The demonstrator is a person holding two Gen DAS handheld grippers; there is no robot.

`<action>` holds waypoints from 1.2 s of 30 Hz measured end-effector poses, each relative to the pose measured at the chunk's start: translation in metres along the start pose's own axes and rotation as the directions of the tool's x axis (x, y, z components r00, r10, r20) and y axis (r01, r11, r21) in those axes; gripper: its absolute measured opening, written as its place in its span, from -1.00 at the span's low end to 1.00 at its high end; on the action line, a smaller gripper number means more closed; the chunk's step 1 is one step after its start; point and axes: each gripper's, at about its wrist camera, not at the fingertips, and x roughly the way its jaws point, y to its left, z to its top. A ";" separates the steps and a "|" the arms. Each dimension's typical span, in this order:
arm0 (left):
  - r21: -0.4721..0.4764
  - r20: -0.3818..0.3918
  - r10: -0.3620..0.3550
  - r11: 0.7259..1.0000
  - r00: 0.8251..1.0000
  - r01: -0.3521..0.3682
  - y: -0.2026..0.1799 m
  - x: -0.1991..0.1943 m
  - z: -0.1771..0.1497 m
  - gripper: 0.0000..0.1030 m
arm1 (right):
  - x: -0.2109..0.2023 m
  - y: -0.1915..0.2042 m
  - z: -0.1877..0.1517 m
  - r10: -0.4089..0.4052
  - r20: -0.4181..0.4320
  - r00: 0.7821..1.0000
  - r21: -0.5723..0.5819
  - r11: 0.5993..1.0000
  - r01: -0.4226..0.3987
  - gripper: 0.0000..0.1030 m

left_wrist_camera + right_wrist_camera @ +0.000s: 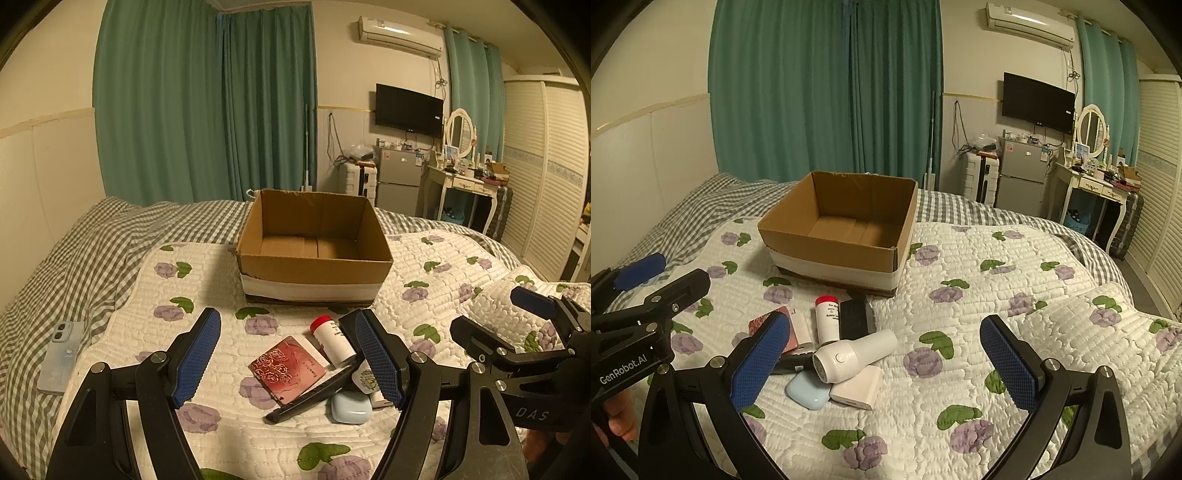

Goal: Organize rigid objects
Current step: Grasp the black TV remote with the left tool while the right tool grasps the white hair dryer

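Left gripper (288,354) spread wide, holding nothing, blue pads hovering above a small heap on the flowered quilt (207,291). Right gripper (882,363) equally wide and empty, hovering over the same heap from the other side. "DAS" readable in pale letters on the right gripper's body in the left wrist view; "GenRobot.AI" readable on the left gripper's body in the right wrist view.

Between the left pads: red card with embossed roses (289,368), lying flat, small print on it too fine to read. Just beside it, white bottle with red cap (331,339), on its side, dark label text illegible. Long black device (314,395) slanting under the card's near corner. Pale blue case (806,393) nearest the camera, touching a white charger block (857,387). White lint shaver (849,356) lying across the heap, round head toward the camera, resting on the charger block. Black rectangular item (854,315) beside the bottle, close to the box.

Beyond the heap, open cardboard box (314,266), white band round its base, upright on the quilt. Phone in a clear case (61,356) face down on the checked sheet (74,251), well apart to the left
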 end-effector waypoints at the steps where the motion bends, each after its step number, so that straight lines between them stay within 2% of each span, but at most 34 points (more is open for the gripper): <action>1: -0.003 -0.004 0.002 1.000 1.000 -0.002 0.002 0.001 0.002 0.52 | 0.002 0.000 0.001 0.001 -0.003 1.000 -0.002 1.000 -0.001 1.00; 5: -0.012 -0.047 0.047 0.999 0.998 -0.047 0.014 0.023 0.003 0.52 | 0.018 0.001 0.001 -0.005 -0.043 0.999 -0.011 1.000 0.005 1.00; 9: -0.022 -0.118 0.078 0.996 0.990 -0.081 0.020 0.051 -0.008 0.52 | 0.050 0.003 -0.003 0.005 -0.133 0.991 -0.005 1.000 -0.006 1.00; 14: -0.021 -0.217 0.089 0.995 0.972 -0.096 0.023 0.080 -0.026 0.52 | 0.097 0.012 -0.018 0.047 -0.263 0.964 0.010 0.999 -0.045 0.95; 18: -0.027 -0.254 0.104 0.993 0.961 -0.115 0.025 0.091 -0.031 0.52 | 0.125 0.021 -0.029 0.090 -0.340 0.936 0.040 0.996 -0.081 0.93; 21: -0.027 -0.281 0.111 0.992 0.953 -0.123 0.026 0.098 -0.035 0.52 | 0.145 0.025 -0.033 0.103 -0.380 0.919 0.063 0.994 -0.085 0.84; 22: -0.023 -0.287 0.112 0.992 0.951 -0.124 0.025 0.100 -0.036 0.52 | 0.150 0.026 -0.035 0.102 -0.394 0.913 0.066 0.994 -0.083 0.77; 23: -0.017 -0.291 0.114 0.992 0.950 -0.125 0.024 0.101 -0.037 0.52 | 0.155 0.025 -0.038 0.094 -0.417 0.904 0.064 0.995 -0.074 0.62; 24: -0.013 -0.293 0.113 0.992 0.949 -0.122 0.022 0.103 -0.037 0.52 | 0.156 0.024 -0.040 0.103 -0.423 0.900 0.073 0.994 -0.080 0.60; 26: -0.006 -0.298 0.111 0.993 0.948 -0.118 0.021 0.103 -0.038 0.52 | 0.154 0.014 -0.045 0.119 -0.434 0.893 0.105 0.991 -0.081 0.43; 29: 0.015 -0.307 0.098 0.995 0.947 -0.098 0.015 0.104 -0.039 0.52 | 0.140 -0.001 -0.043 0.181 -0.415 0.892 0.153 0.980 -0.127 0.18; 33: 0.058 -0.329 0.064 0.997 0.942 -0.047 0.001 0.107 -0.042 0.52 | 0.124 -0.017 -0.042 0.127 -0.406 0.905 0.111 0.990 -0.089 0.17; 36: 0.078 -0.371 0.009 0.997 0.929 0.021 -0.010 0.111 -0.047 0.52 | 0.119 -0.029 -0.042 0.121 -0.409 0.904 0.128 0.989 -0.074 0.16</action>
